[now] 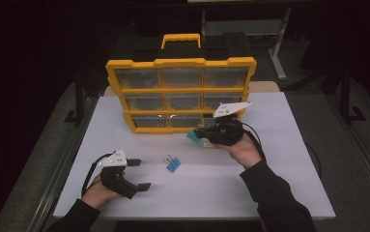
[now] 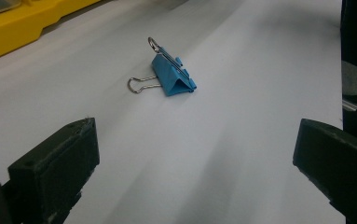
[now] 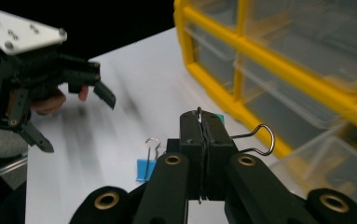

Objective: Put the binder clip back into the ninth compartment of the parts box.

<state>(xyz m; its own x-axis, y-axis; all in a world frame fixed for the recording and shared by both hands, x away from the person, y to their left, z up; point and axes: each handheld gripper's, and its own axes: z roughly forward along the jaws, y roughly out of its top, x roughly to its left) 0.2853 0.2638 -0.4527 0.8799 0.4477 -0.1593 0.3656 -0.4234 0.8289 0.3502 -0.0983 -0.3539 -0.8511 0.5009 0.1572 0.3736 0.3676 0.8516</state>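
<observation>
Nearest you, at the near left of the white table (image 1: 269, 193), your left gripper (image 1: 139, 174) rests low in your left hand (image 1: 95, 193), its two jaws spread wide apart with nothing between them. Just to its right a blue binder clip (image 1: 173, 164) lies alone on the bare table, wire handles pointing away from you.

Farther off and to the right, your right gripper (image 1: 198, 133) is held above the table by your right hand (image 1: 244, 151). Its jaws are pressed together on a second binder clip (image 3: 218, 119), teal in the high view, pinched by one wire handle while the other handle loops out to the side.

That makes two clips and two grippers. Beyond them, at the table's far edge, stands one yellow organiser (image 1: 180, 62) with three rows of clear drawers; its bottom-right drawer (image 3: 325, 170) is pulled partly open, just beside the held clip.
</observation>
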